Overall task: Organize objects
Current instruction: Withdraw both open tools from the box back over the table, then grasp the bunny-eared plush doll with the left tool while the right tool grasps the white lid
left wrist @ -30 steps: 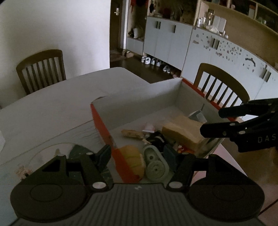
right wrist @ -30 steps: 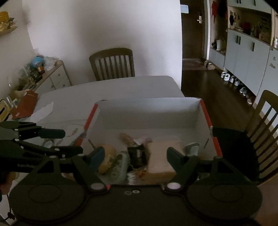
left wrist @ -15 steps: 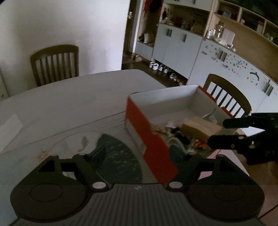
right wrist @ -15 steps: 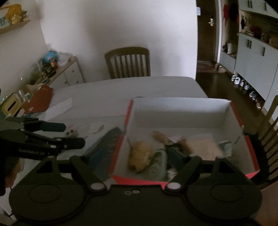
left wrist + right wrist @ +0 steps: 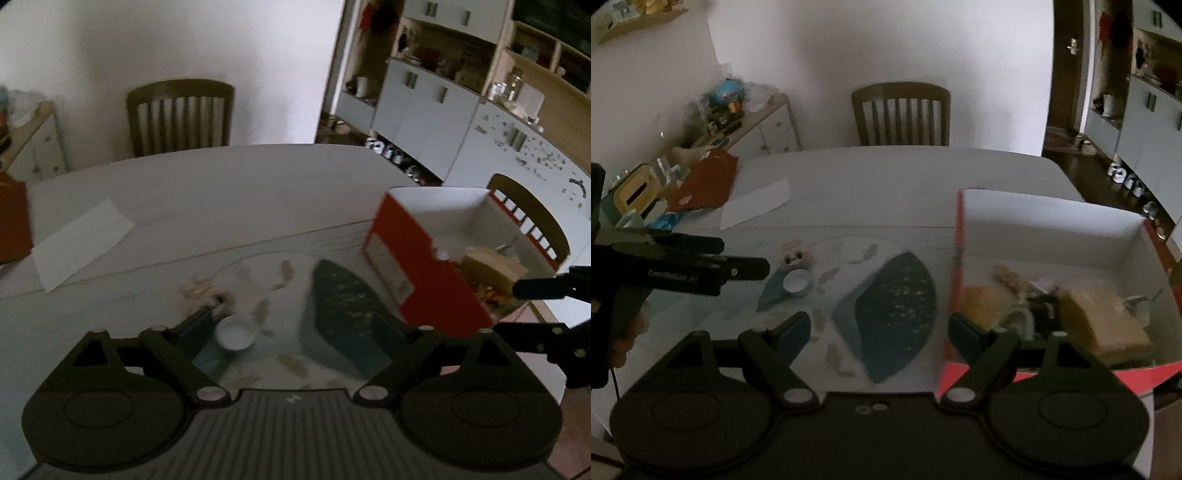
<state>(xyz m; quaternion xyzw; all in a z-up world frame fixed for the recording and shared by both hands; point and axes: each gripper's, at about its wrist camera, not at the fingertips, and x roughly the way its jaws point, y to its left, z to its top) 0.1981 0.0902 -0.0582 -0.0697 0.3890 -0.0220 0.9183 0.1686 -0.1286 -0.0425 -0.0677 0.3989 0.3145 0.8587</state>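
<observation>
Both grippers carried from over the box to the mat

The left gripper, its jaws opening with nothing between them, is now pointed at the tape roll on the mat; a second ago the box was faced. The right gripper is spread wide and empty. The roll, lying outside the box, is judged the next pick.

I'm looking into a home dining room, white table, wooden slat-back chair at the wall, grey cabinets, shoes lined beneath, cluttered sideboard.
</observation>
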